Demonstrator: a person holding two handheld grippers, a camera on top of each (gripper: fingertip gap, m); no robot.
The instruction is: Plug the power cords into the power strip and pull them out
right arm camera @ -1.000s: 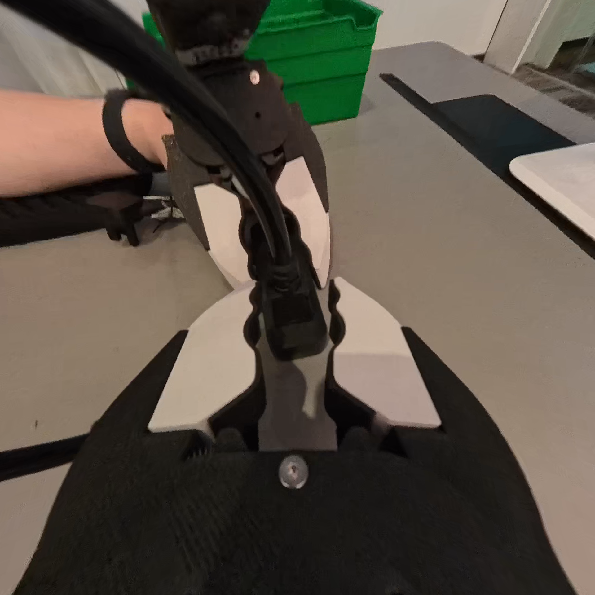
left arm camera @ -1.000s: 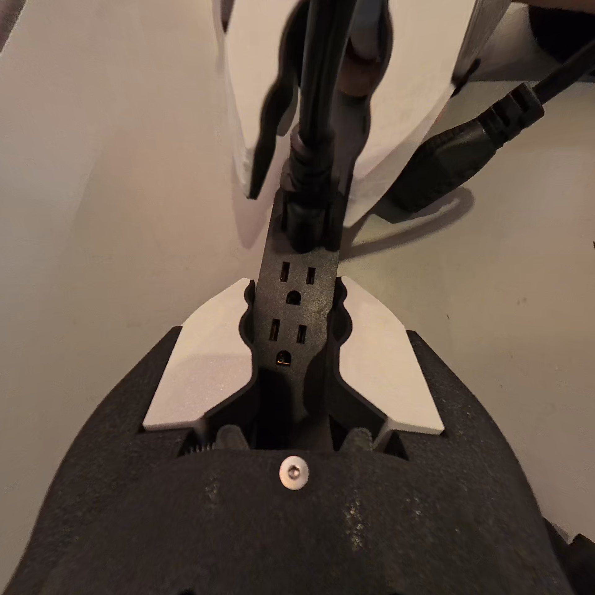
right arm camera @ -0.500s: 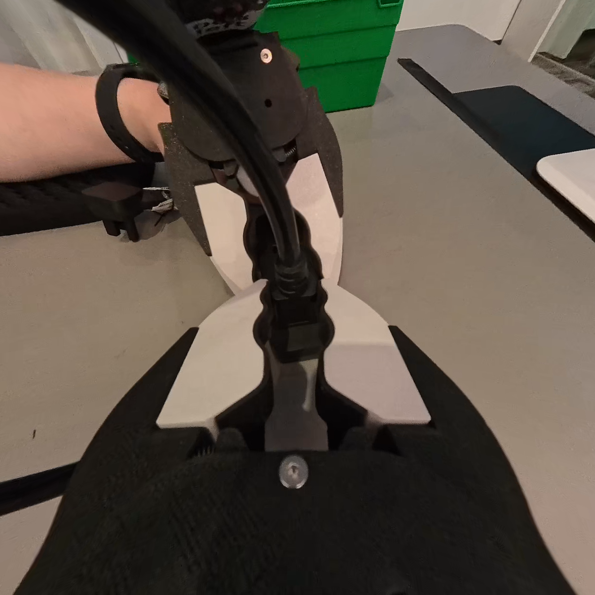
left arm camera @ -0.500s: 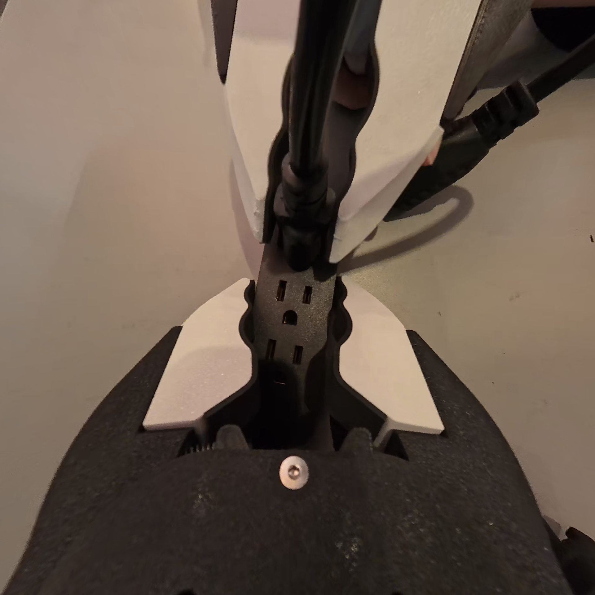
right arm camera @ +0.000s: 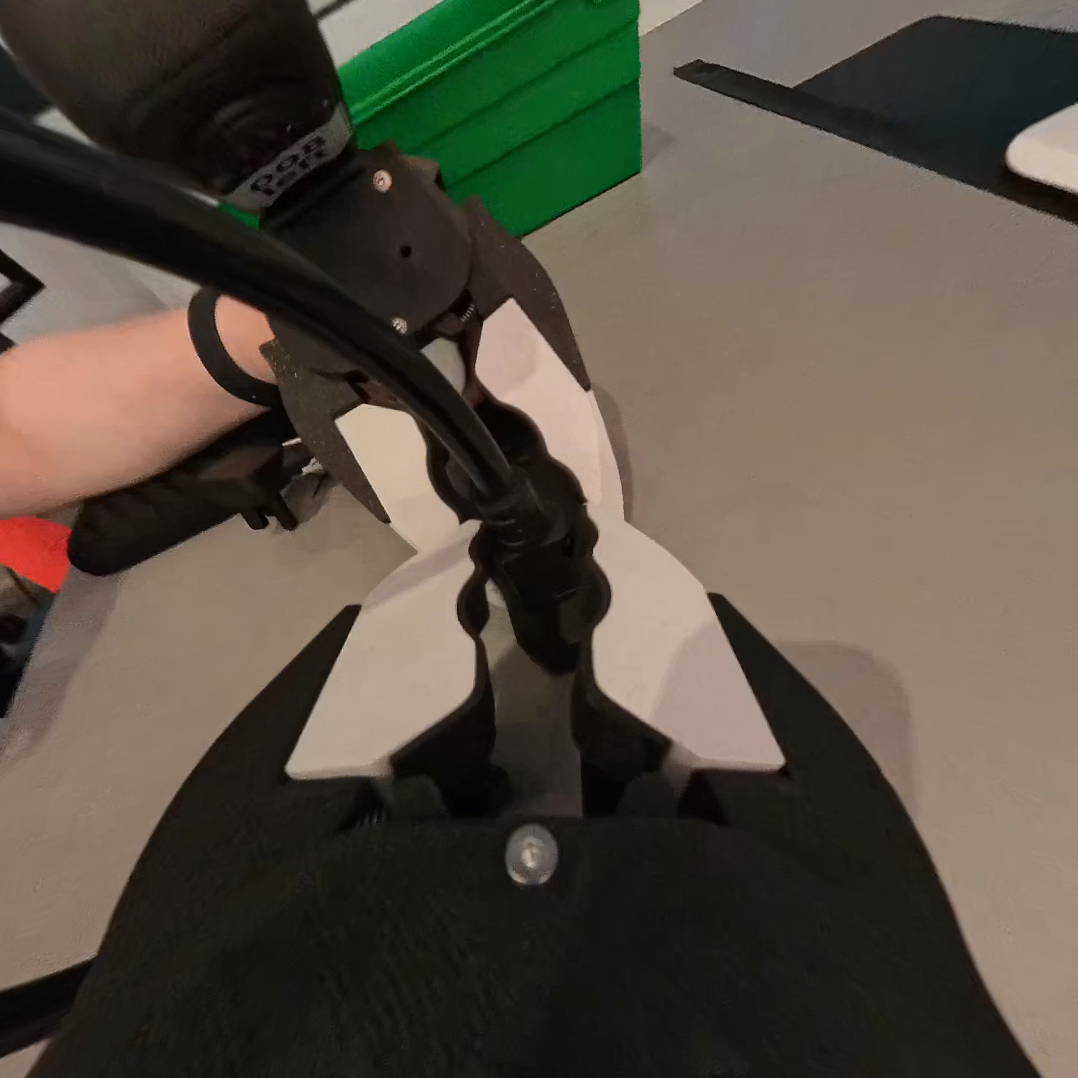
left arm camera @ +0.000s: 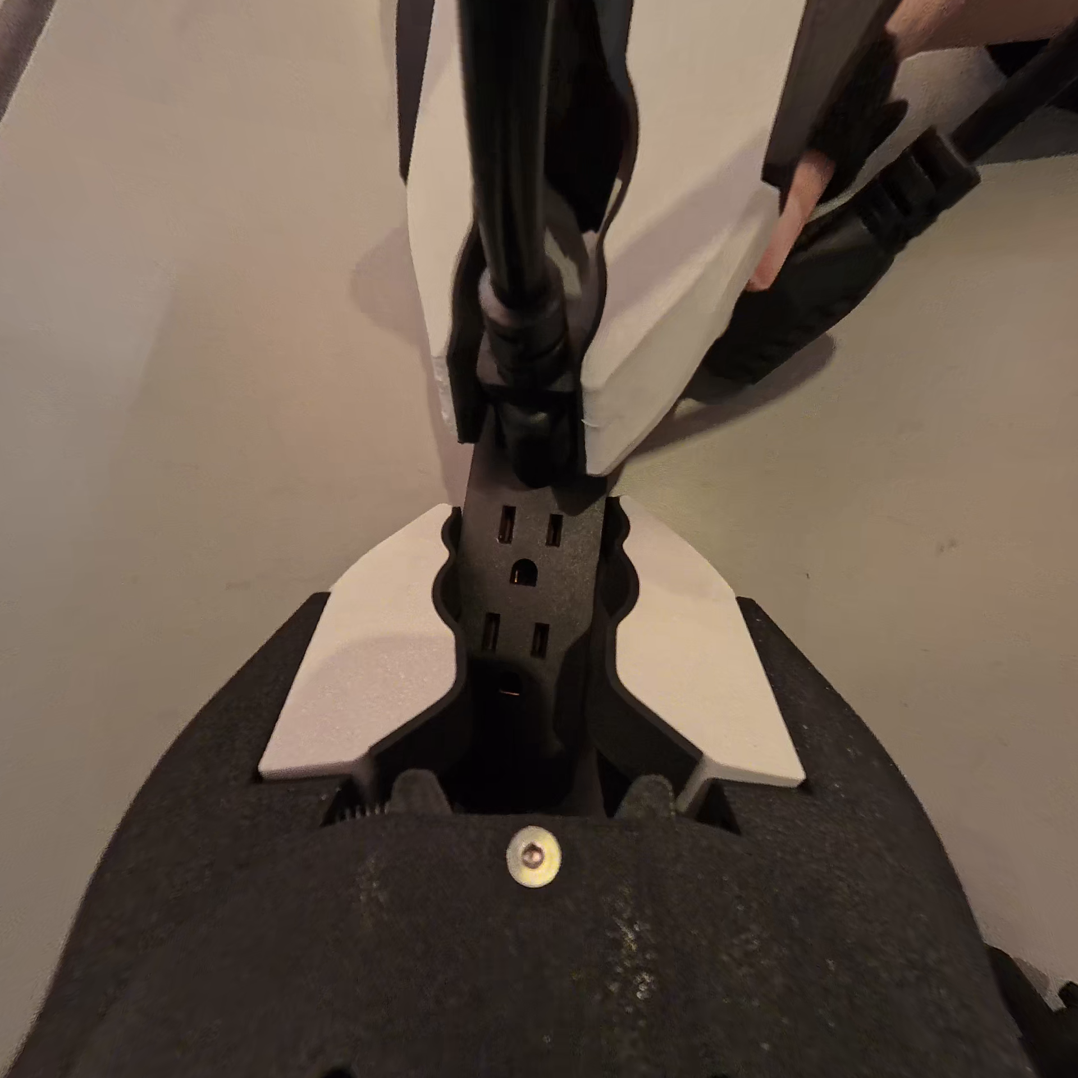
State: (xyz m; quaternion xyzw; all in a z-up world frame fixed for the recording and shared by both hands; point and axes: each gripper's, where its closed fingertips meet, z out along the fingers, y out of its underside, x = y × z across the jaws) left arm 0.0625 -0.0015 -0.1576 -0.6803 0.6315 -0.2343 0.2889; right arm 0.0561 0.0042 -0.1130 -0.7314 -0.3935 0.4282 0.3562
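Observation:
In the left wrist view my left gripper (left arm camera: pixel 531 525) is shut on the black power strip (left arm camera: pixel 525 583), with two empty outlets showing between its fingers. My right gripper (left arm camera: pixel 528 449) comes in from above, shut on a black plug (left arm camera: pixel 525 361) at the strip's far outlet. I cannot tell whether its prongs are seated. Its cord (left arm camera: pixel 507 146) runs up out of view. In the right wrist view my right gripper (right arm camera: pixel 525 560) clamps the same plug (right arm camera: pixel 542 601), which leans to the right. The left gripper's white fingers (right arm camera: pixel 385 461) stand just beyond it.
A second black plug (left arm camera: pixel 816 280) lies on the table at the right, next to a person's finger (left arm camera: pixel 781 233). A green bin (right arm camera: pixel 513 105) stands at the back, a black mat (right arm camera: pixel 933 99) and a white object (right arm camera: pixel 1044 151) at the far right. A person's forearm (right arm camera: pixel 105 408) lies at the left. Some 4 cm of space lies between my two pairs of fingers. My left tips are roughly 25 cm from the white object (right arm camera: pixel 1044 151).
My right gripper's fingers stood open around the plug a second ago and have shut on it. The plug now leans sideways in the right wrist view. The left gripper still holds the strip.

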